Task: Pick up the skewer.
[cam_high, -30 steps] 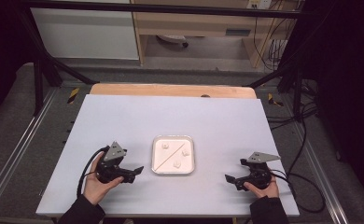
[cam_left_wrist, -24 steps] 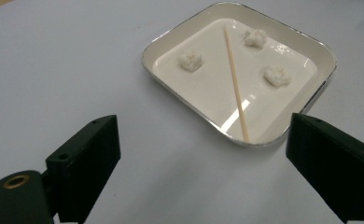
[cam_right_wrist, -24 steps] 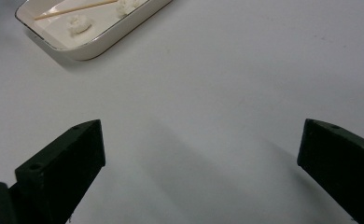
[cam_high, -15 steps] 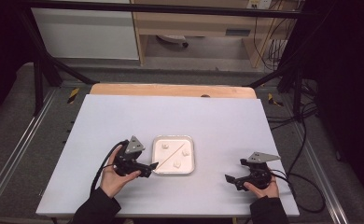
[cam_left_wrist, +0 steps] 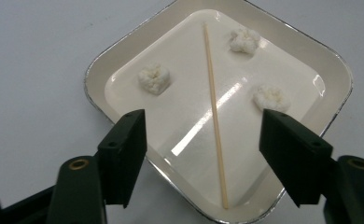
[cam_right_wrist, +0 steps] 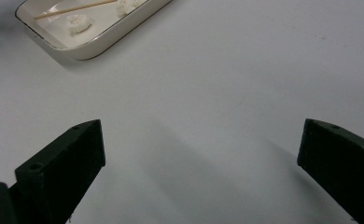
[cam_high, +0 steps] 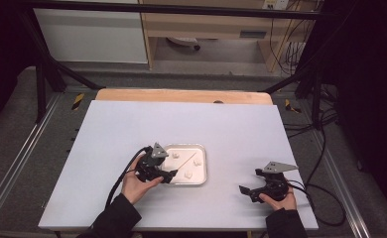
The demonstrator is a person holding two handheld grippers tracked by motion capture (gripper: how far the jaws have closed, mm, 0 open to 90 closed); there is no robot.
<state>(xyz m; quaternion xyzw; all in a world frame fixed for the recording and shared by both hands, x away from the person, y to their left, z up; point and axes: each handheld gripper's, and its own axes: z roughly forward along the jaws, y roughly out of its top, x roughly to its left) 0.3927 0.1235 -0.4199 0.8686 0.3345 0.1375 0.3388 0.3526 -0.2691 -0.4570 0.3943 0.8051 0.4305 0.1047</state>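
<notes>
1. The table point(cam_high: 132, 129) is pale and bare apart from one tray.
2. The tray point(cam_high: 203, 166) sits near its middle, toward the near side – white, shallow, metal-edged.
3. The left gripper point(cam_high: 167, 174) hangs over the tray's left edge; its jaws have just been closing, now part open, gripping nothing.
4. The right gripper point(cam_high: 242, 190) rests far right, wide open, empty.
5. The skewer point(cam_left_wrist: 215, 107) lies diagonally between three white lumps point(cam_left_wrist: 154, 78) – likely the pick-up target; next, lower and pinch it.
</notes>
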